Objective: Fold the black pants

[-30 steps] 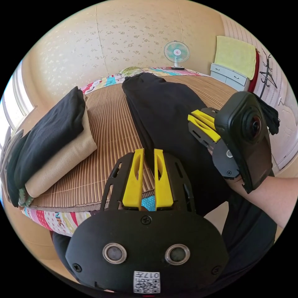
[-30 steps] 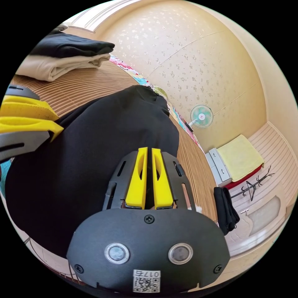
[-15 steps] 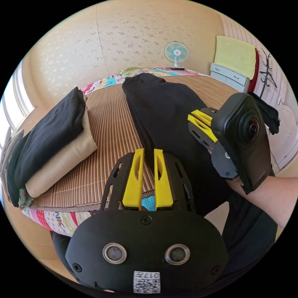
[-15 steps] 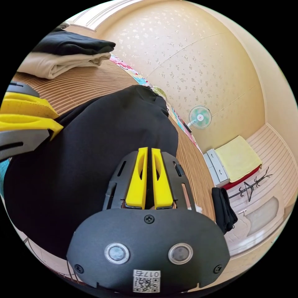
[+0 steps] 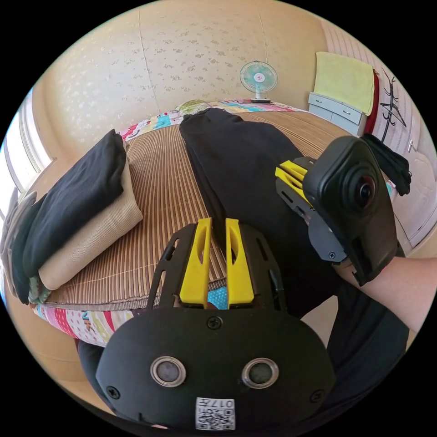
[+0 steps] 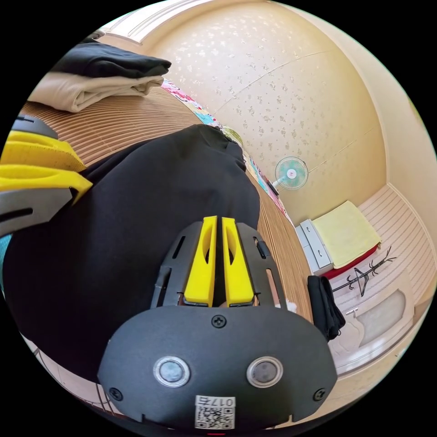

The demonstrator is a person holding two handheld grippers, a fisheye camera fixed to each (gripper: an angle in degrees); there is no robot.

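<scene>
Right gripper [image 5: 291, 175] edged inward; black pants [image 5: 241, 154] lie lengthwise (toward fan [image 5: 258, 77])

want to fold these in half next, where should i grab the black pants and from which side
Judging from how they lie, take the black pants at the near end that hangs over the mat's edge, one side edge per tongs, coming in from the bed's near edge. They stretch lengthwise away toward the fan, so the near end can be carried up and over to the far end.

Both views low at the bed's near edge, facing across it, close, sharing black pants [image 5: 246, 159] and fan [image 6: 291, 173]
</scene>
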